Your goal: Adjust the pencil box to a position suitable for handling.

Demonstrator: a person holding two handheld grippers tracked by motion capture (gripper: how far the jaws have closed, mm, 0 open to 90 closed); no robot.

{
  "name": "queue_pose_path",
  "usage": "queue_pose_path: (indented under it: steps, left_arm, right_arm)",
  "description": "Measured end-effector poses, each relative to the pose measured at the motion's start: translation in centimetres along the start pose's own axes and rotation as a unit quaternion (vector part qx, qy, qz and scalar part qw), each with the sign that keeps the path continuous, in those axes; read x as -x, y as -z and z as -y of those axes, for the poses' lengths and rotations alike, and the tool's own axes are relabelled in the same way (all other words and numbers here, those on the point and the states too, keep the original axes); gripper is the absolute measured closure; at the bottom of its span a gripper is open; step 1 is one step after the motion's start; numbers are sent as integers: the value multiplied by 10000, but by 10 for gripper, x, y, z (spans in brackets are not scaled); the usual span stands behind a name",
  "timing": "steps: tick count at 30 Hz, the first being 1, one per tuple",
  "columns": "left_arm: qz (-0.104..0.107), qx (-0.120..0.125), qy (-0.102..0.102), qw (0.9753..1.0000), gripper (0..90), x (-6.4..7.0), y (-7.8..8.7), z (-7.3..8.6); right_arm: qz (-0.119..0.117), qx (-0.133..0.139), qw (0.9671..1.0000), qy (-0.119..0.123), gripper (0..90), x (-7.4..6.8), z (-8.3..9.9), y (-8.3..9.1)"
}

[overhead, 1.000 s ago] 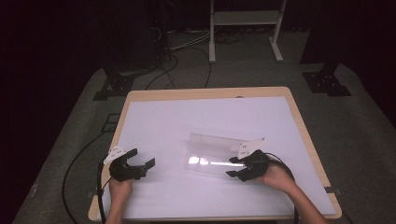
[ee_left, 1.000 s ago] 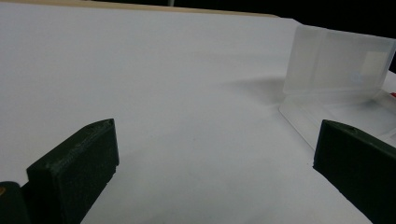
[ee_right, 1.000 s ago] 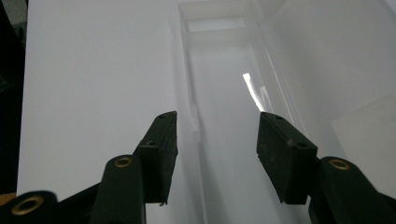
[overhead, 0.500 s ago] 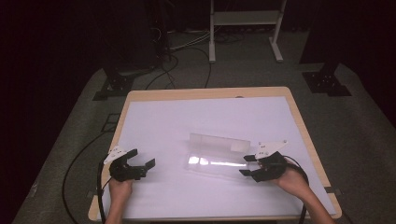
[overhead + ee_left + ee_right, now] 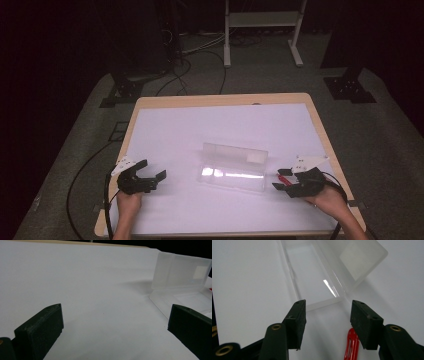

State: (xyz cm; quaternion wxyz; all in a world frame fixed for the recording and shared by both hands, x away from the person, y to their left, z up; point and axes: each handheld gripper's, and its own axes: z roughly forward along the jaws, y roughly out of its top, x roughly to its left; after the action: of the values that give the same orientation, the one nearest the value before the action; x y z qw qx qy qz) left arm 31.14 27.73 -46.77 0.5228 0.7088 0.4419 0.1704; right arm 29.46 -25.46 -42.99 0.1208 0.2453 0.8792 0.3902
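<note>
While the left gripper (image 5: 150, 178) waits spread, the right gripper (image 5: 286, 185) has drawn back, empty-jawed, toward the table's (image 5: 165, 120) right edge, leaving the clear box (image 5: 232, 167) open and a red clip (image 5: 351, 345) beside it.

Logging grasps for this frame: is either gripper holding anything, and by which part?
Nothing is held. The left gripper and right gripper are both open, jaws empty; the clear box and red item lie untouched.

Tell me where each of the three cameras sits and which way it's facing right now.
High view: above the near edge, looking forward and down on the table; both hands, left gripper, right gripper.
Left gripper view: rides low, facing the clear case; own open jaws.
Right gripper view: looks down on the case and red clip; own open jaws.
All share the case.
</note>
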Motion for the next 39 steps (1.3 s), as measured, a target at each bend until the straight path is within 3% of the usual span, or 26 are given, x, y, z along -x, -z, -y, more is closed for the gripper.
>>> queue_pose_path:
  steps: [26, 39]
  left_arm:
    - [5, -7, 9, 10000, 0, 0, 0, 0]
    - [-16, -18, 11, 10000, 0, 1, 0, 0]
  right_arm:
    - [290, -204, 9987, -368, 524, 8, 44, 6]
    - [427, -384, 9969, -539, 643, 10, 60, 7]
